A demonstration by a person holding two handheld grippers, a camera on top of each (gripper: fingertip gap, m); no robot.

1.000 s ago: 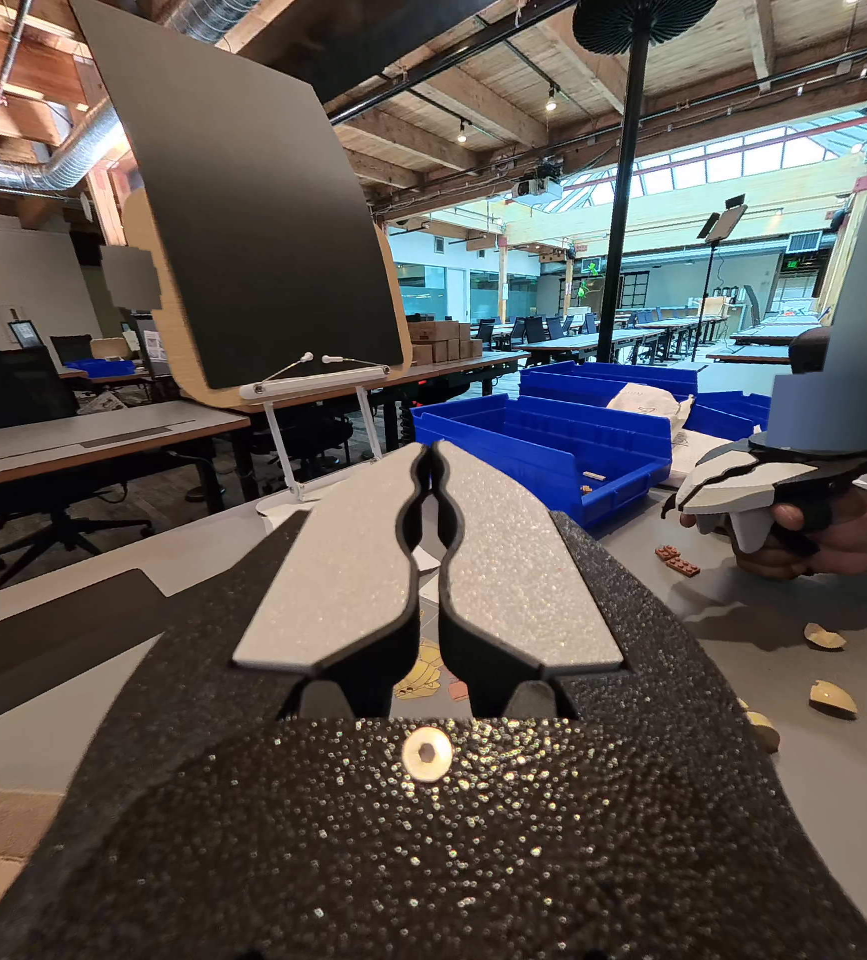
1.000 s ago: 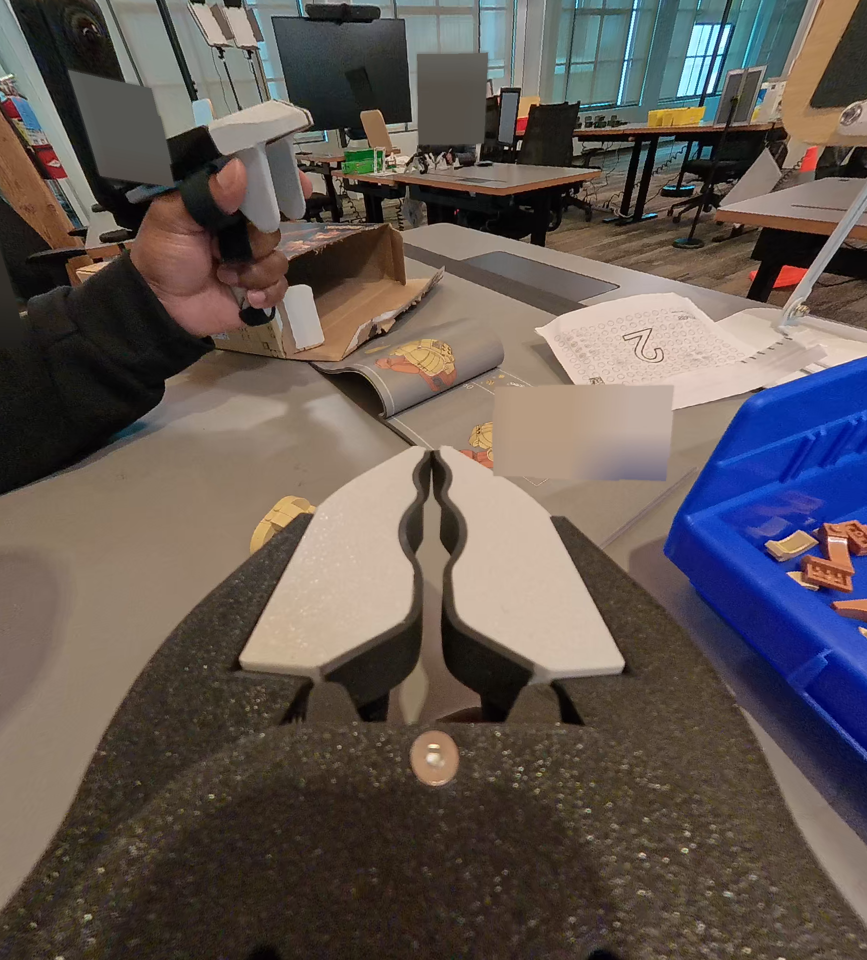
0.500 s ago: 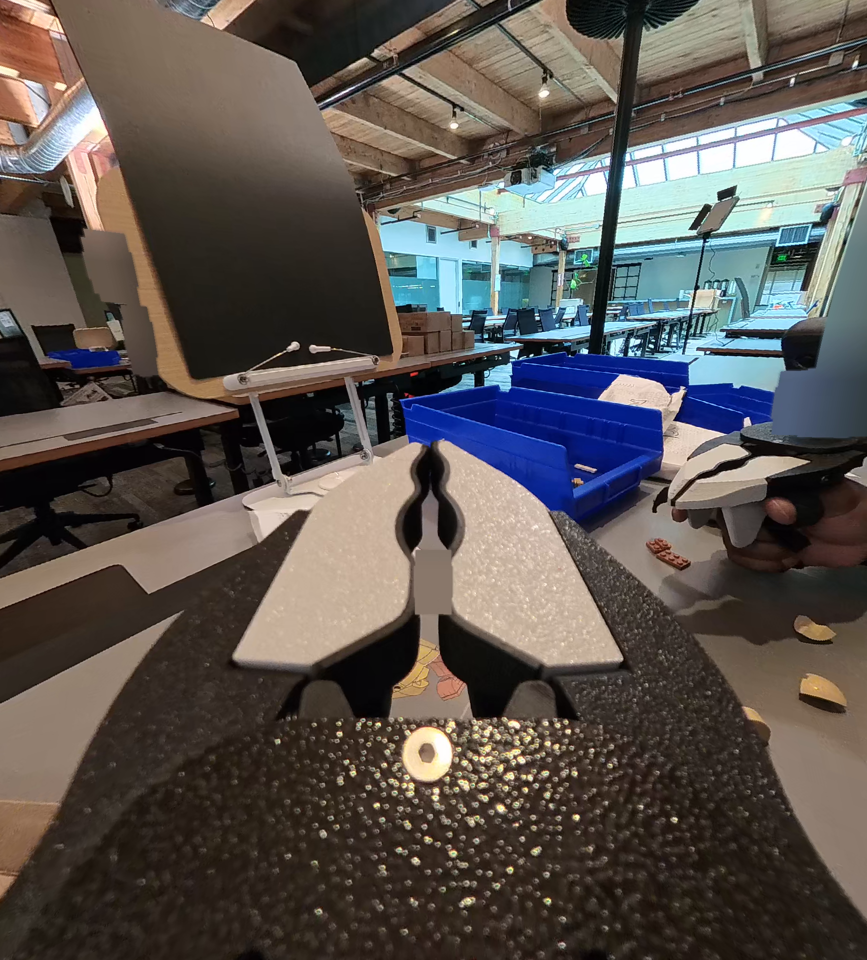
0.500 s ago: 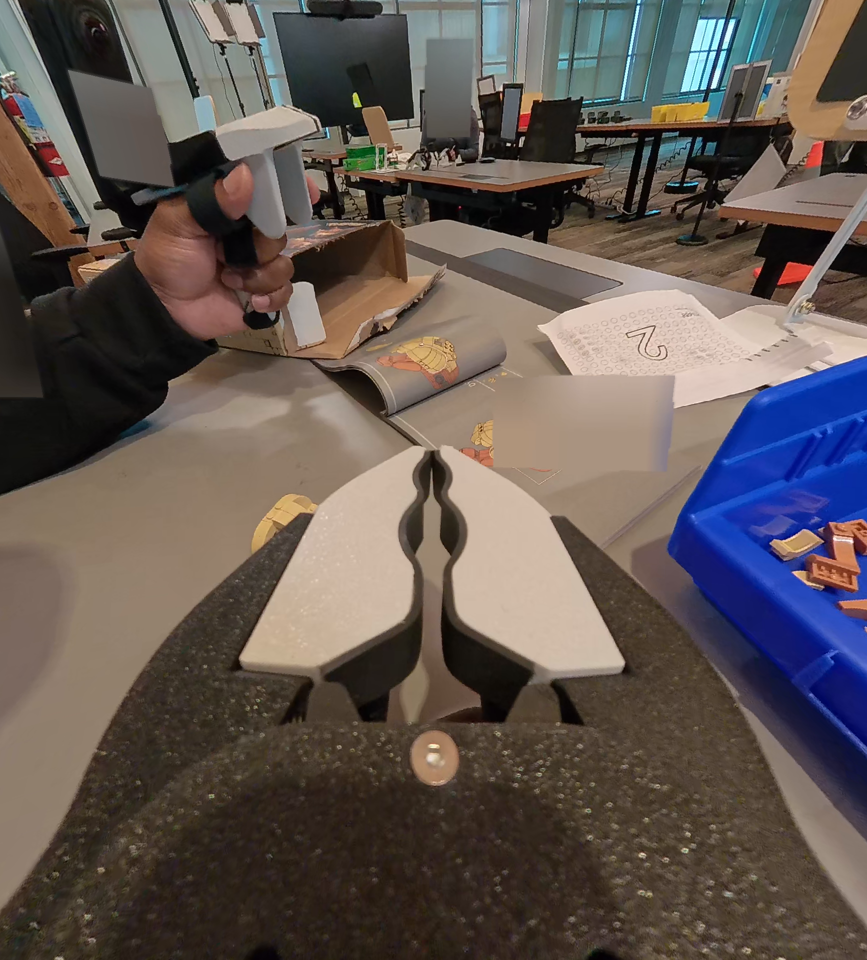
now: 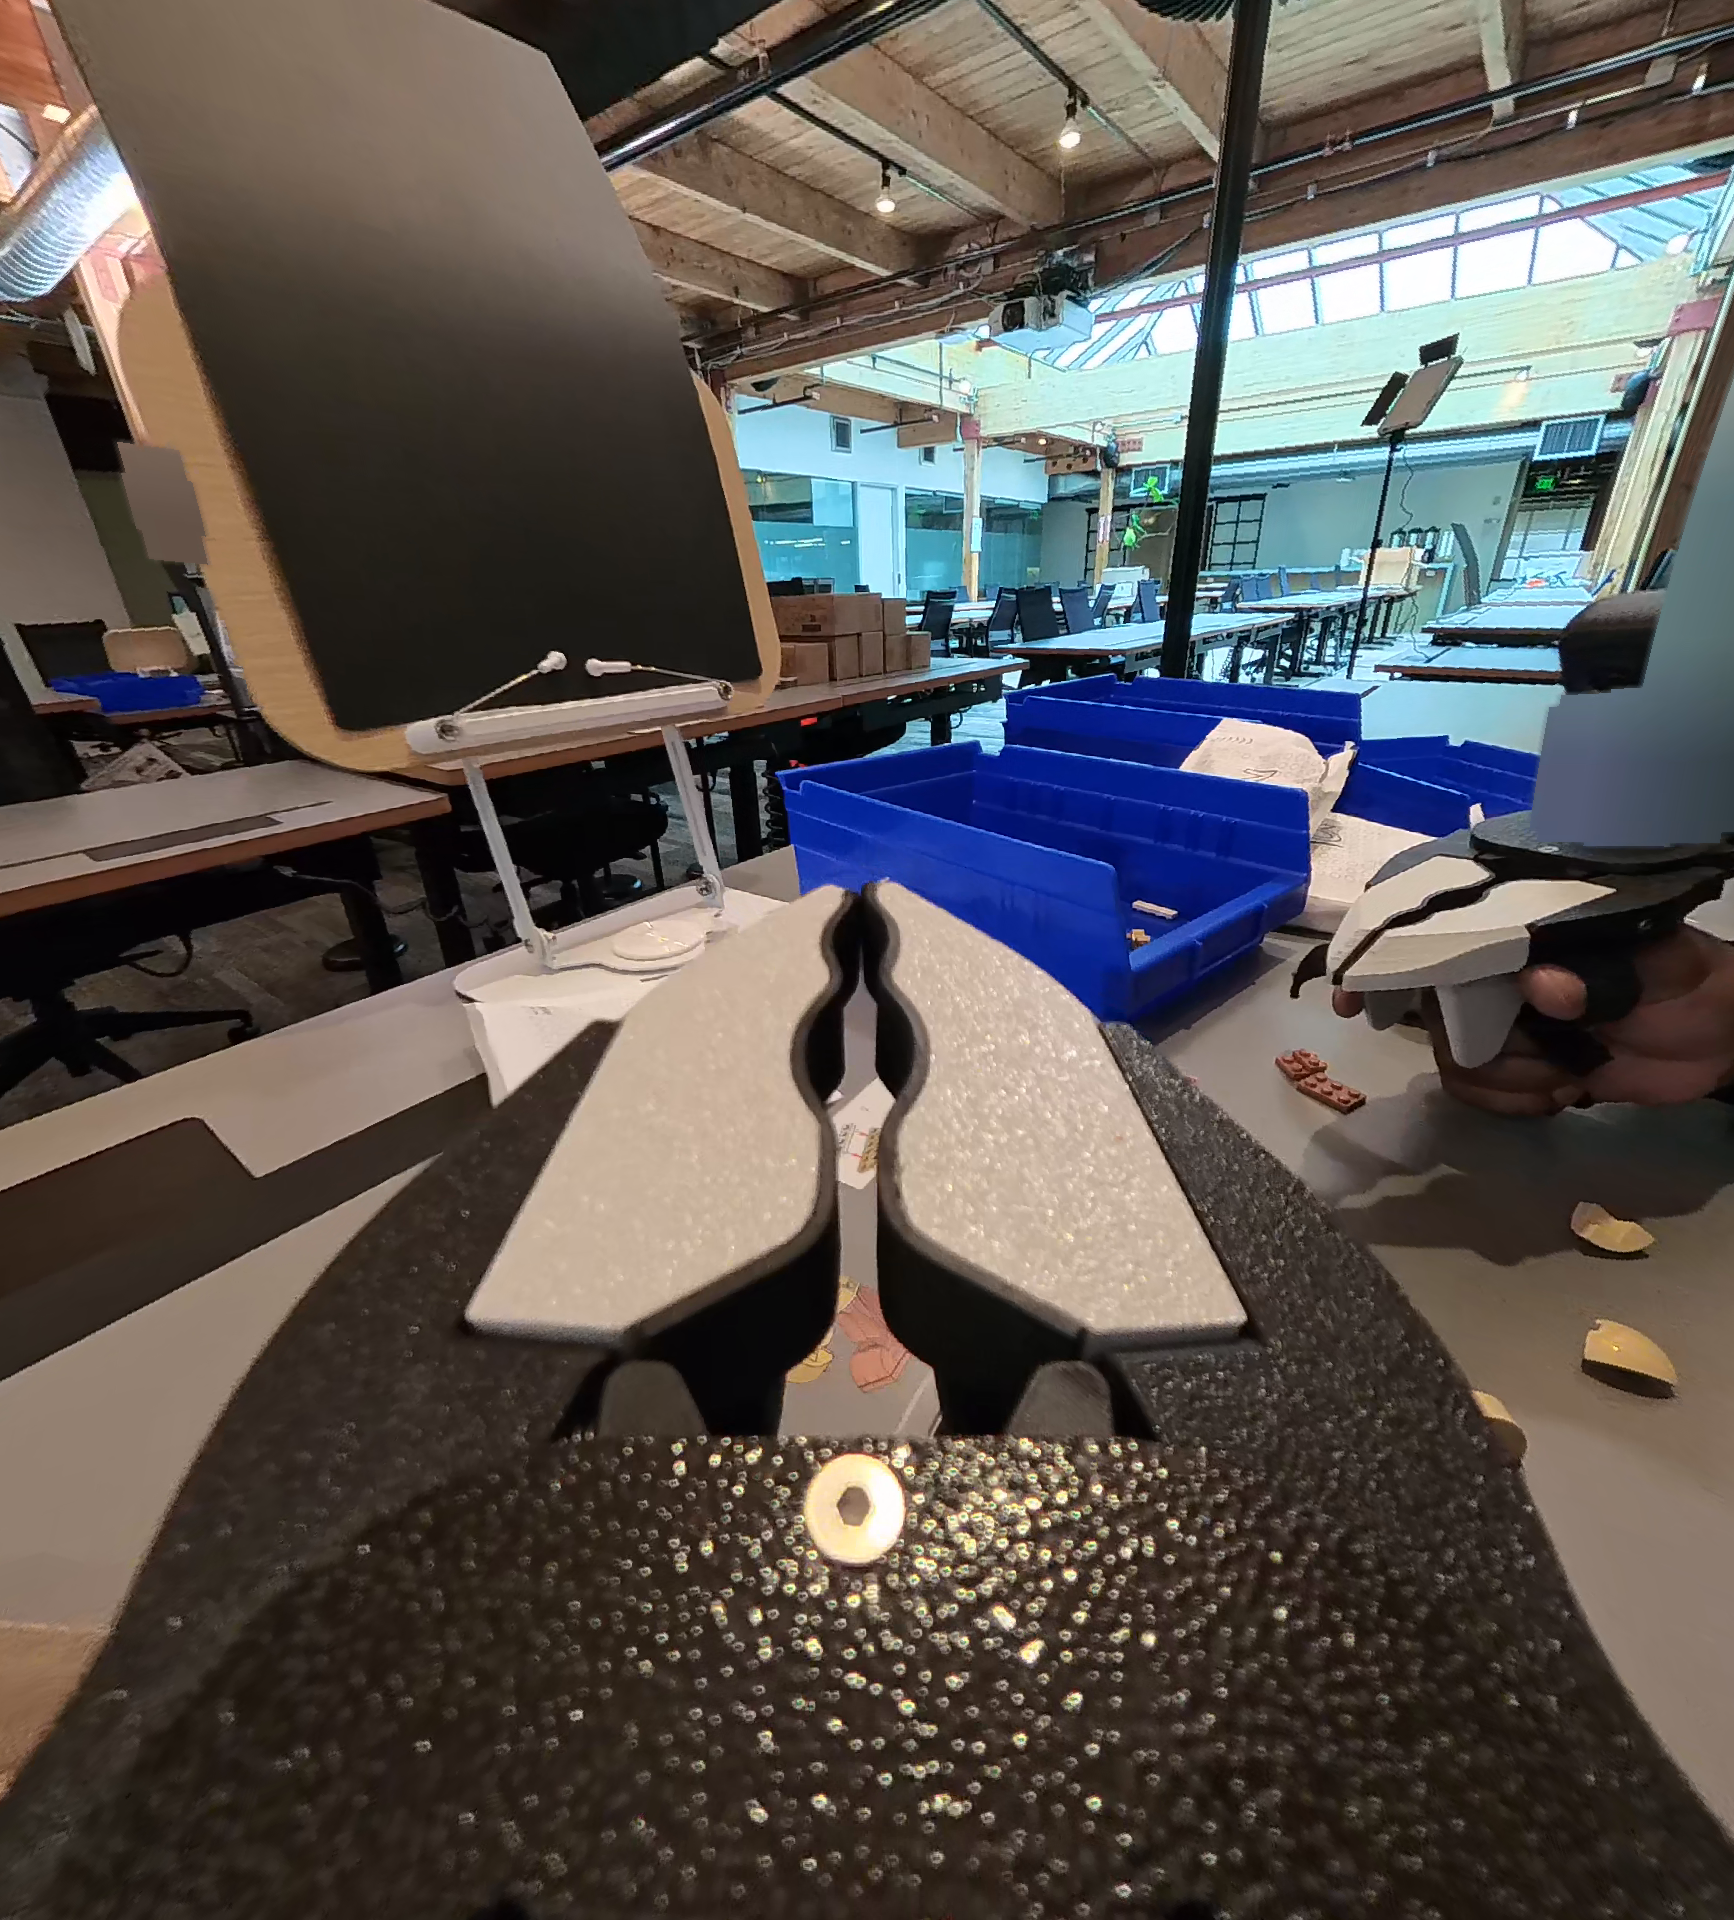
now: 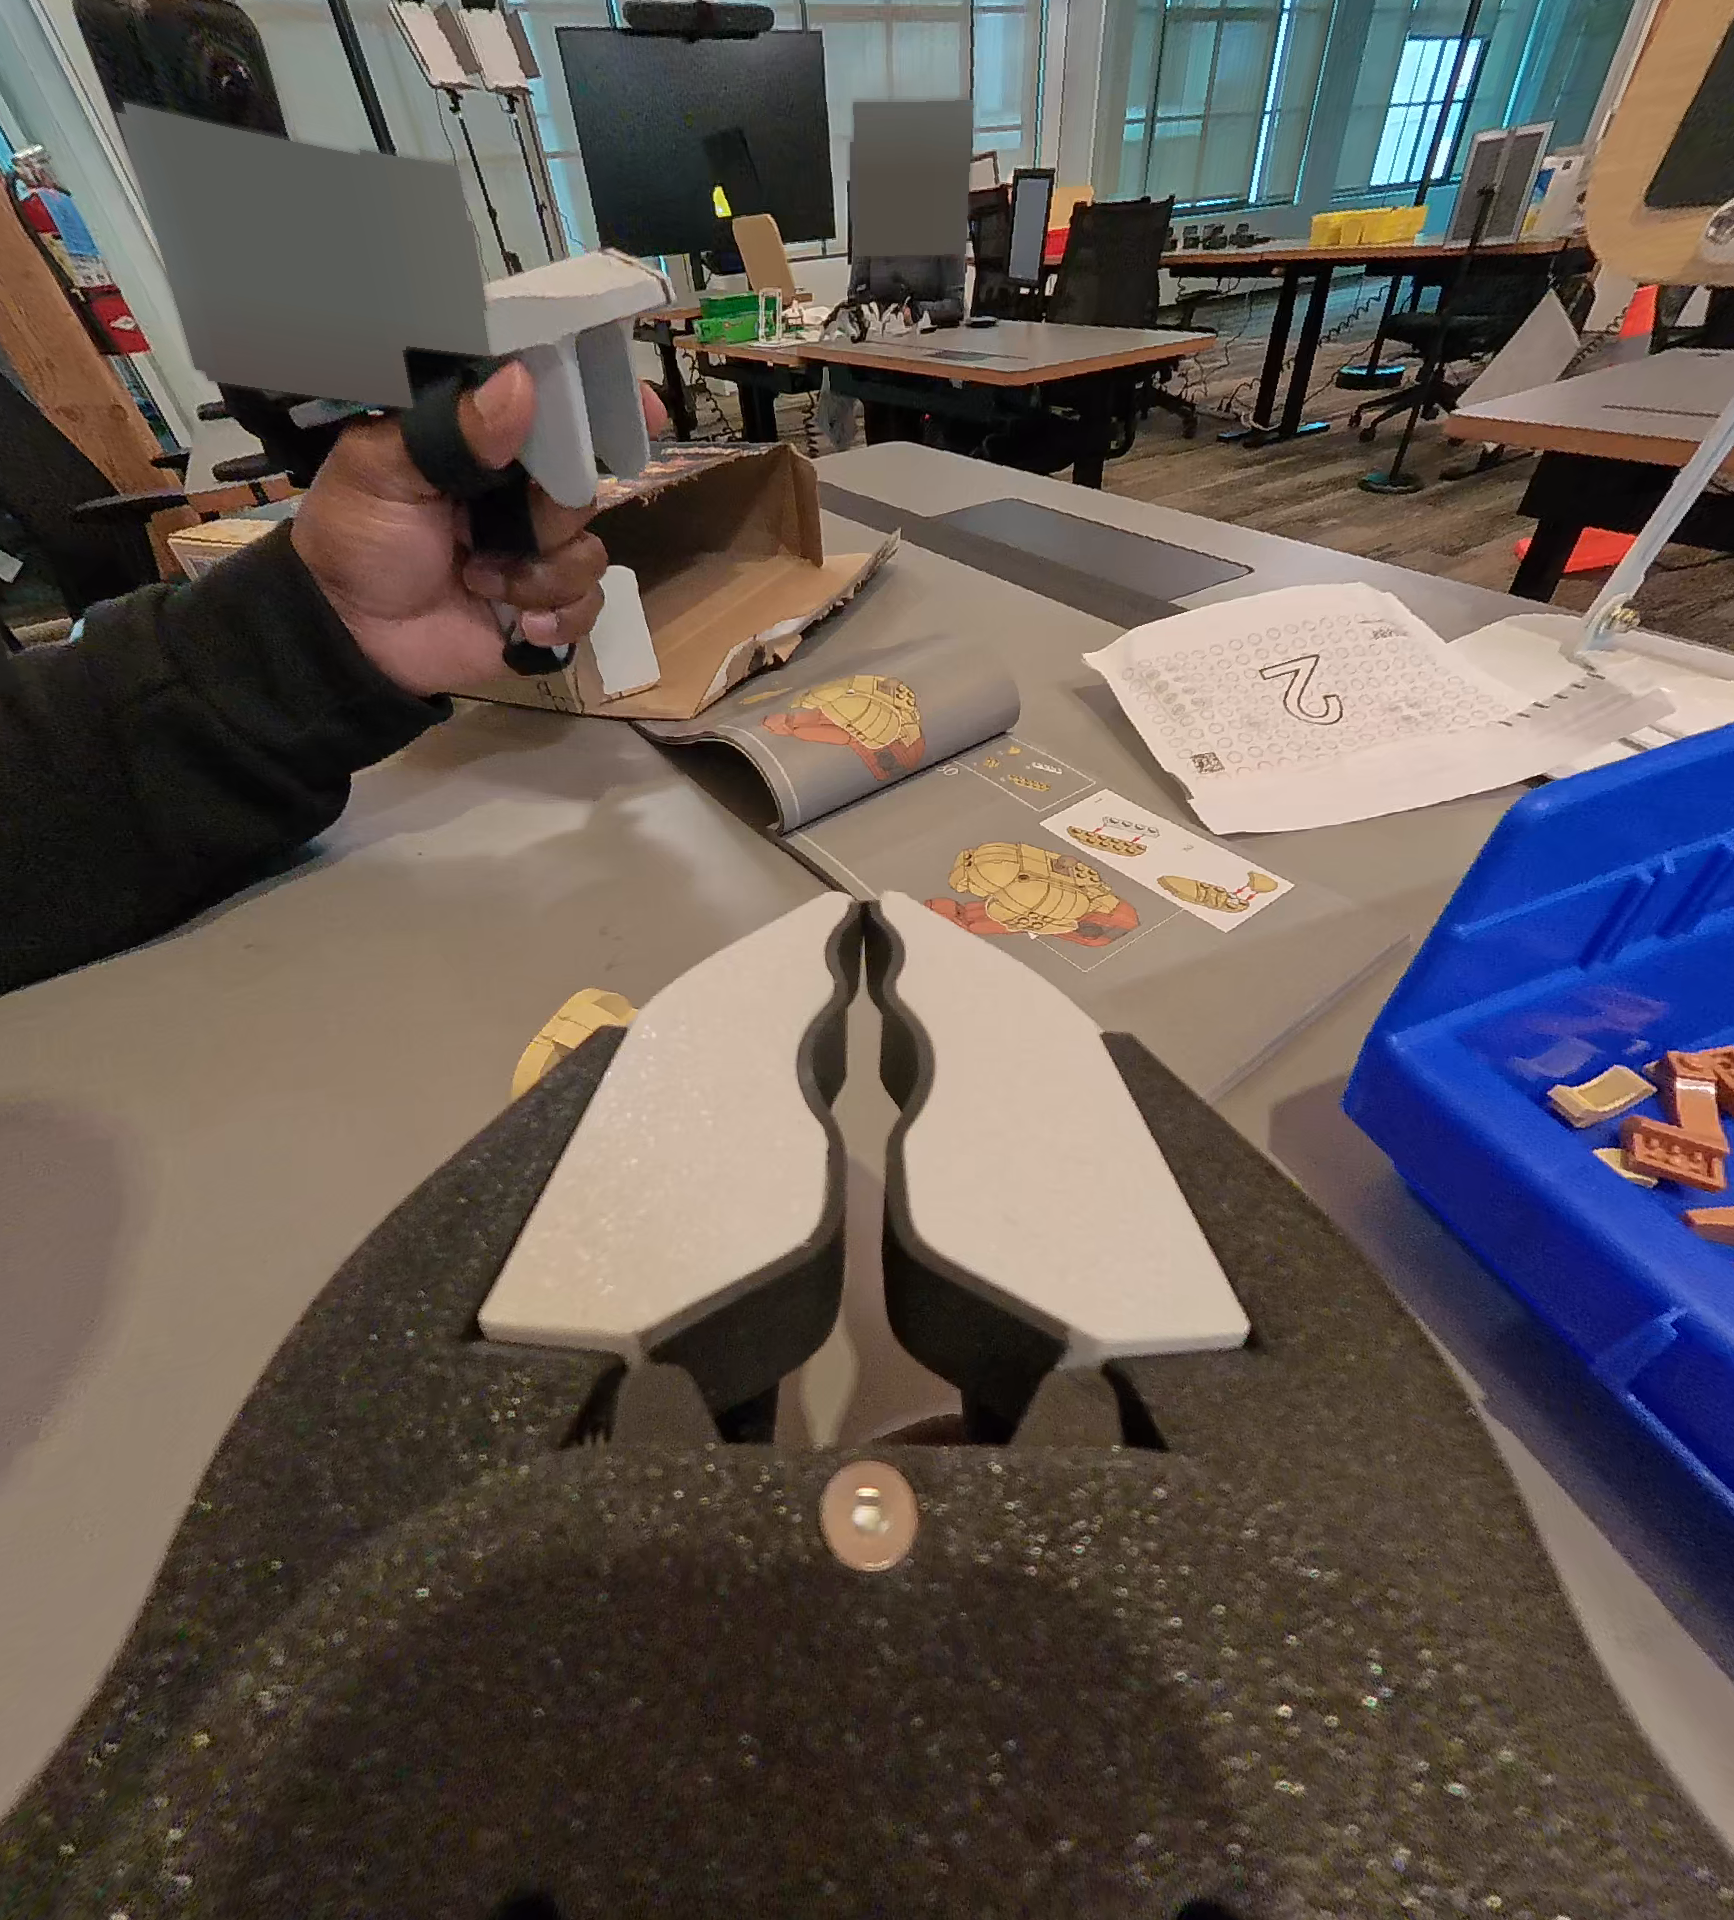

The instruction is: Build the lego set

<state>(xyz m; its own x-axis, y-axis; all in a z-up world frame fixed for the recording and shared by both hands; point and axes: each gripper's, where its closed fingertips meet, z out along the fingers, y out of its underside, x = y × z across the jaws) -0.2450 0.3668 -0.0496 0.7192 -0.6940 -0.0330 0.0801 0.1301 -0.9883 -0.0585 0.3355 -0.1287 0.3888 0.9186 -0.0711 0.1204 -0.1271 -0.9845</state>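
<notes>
Tongs, left [image 5: 861, 920]: we hold them closed and empty, raised above the tabletop [image 5: 1465, 1507]; we judge this a pause between picks, with nothing gripped.
Tongs, right [image 6: 868, 914]: also closed on nothing, tips meeting, held low over the tabletop and aimed at the open instruction booklet [image 6: 998, 831] just beyond their tips, probably so that we can read the next step.
Lego pieces in bin: brown and tan bricks [image 6: 1694, 1132] lie loose in the blue plastic bin [image 6: 1528, 1039] to the right of the right tongs, kept together for picking.
Lego pieces on tabletop: two reddish-brown studded plates [image 5: 1320, 1081] lie just under the far right tongs; curved tan shells [image 5: 1627, 1361] are scattered right of the left tongs; one tan rounded piece [image 6: 572, 1029] peeks out at the left edge of the right tongs.
Materials: tong faces are pale grey with a fine grainy texture and wavy inner edges; their mounts are black, rough and speckled. The bricks are glossy hard plastic.
Cardboard box [image 6: 728, 582]: torn open, lying beyond the booklet.
Paper bag [image 6: 1310, 707]: white, flattened, right of the booklet.
</notes>
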